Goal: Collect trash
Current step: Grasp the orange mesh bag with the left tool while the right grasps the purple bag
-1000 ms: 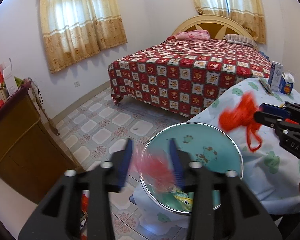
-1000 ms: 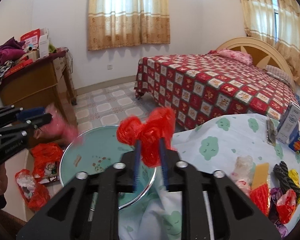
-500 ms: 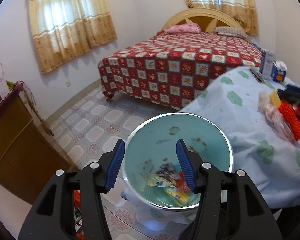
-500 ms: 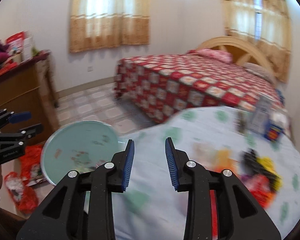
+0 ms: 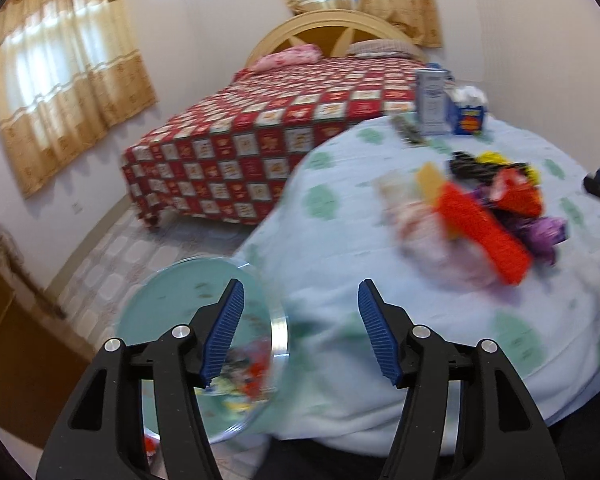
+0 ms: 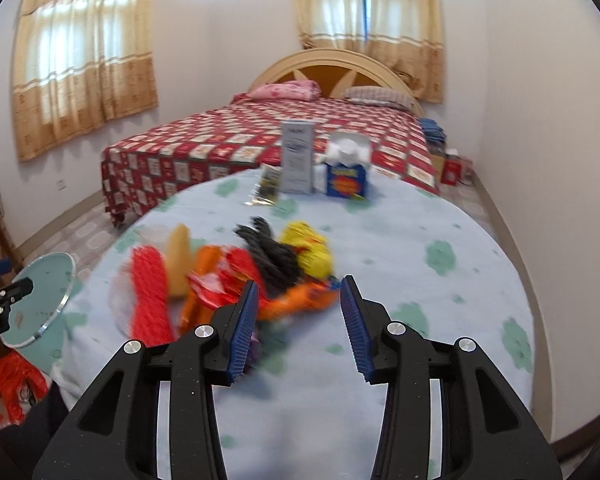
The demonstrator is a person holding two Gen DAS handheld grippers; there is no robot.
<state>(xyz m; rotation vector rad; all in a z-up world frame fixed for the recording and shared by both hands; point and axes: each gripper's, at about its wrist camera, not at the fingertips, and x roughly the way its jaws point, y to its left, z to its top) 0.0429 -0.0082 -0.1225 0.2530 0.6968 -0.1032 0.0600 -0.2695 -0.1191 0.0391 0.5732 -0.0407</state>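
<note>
The left gripper (image 5: 300, 334) is empty, its jaws spreading wide above the table edge; the right gripper (image 6: 296, 324) is empty too, jaws opening. The blurred trash pile (image 6: 236, 276) lies on the tablecloth (image 6: 440, 292) at the right gripper's eleven o'clock. The bowl (image 5: 172, 300) sits at the left gripper's eight o'clock.

I can read no text here: the print on the tall grey carton (image 6: 298, 157) and the blue tissue box (image 6: 346, 178) is blurred.
</note>
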